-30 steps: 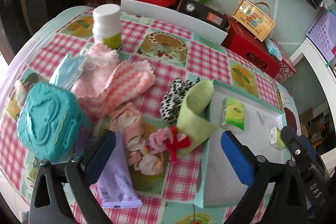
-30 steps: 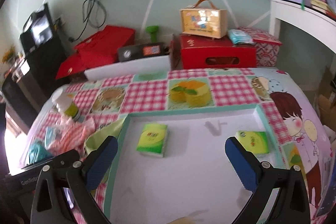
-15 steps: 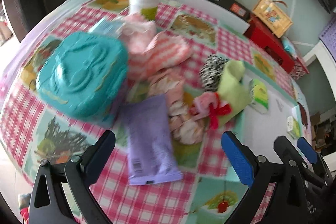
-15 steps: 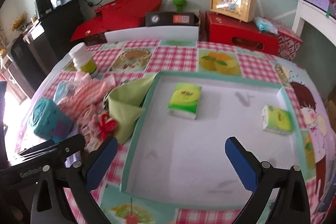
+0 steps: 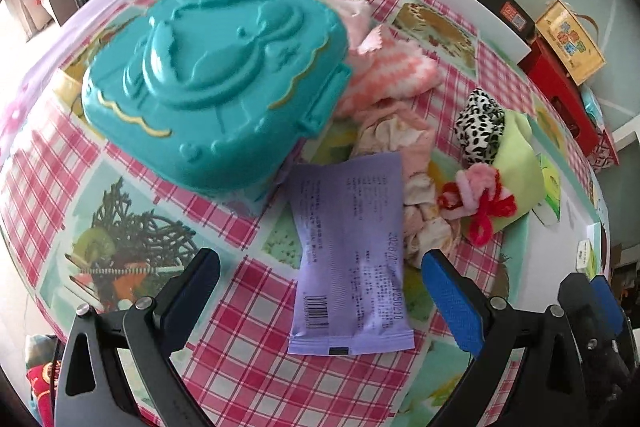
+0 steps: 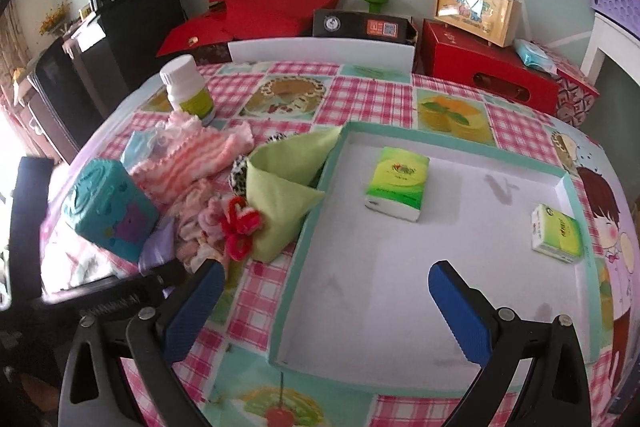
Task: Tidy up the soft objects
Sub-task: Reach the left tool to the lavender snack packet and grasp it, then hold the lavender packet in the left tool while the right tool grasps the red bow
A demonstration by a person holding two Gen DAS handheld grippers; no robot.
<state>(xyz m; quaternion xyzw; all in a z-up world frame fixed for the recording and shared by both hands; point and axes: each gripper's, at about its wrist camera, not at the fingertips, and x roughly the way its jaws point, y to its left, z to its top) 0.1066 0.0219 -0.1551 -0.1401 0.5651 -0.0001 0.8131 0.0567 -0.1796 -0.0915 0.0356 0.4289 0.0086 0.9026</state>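
Observation:
A lilac wipes packet (image 5: 349,251) lies flat between the fingers of my open left gripper (image 5: 320,295), just ahead of the tips. Behind it sits a heap of soft things: a crumpled pale cloth (image 5: 404,147), a pink zigzag cloth (image 5: 384,75), a leopard-print scrunchie (image 5: 478,127), a green cloth (image 5: 520,163) and a pink and red yarn bow (image 5: 480,203). My right gripper (image 6: 320,307) is open and empty above the near left corner of the white tray (image 6: 304,235). Two green tissue packs (image 6: 396,183) (image 6: 556,233) lie in the tray. The green cloth (image 6: 280,195) leans over its left wall.
A teal plastic case (image 5: 216,83) stands left of the heap, also seen from the right wrist as the teal case (image 6: 108,203). A white bottle (image 6: 188,87) stands at the back. Red boxes (image 6: 488,67) and a white board (image 6: 320,51) lie past the table's far edge.
My left gripper has swung left and down toward the lilac packet, which now lies between its fingers. My right gripper has pulled back and left over the tray's near corner.

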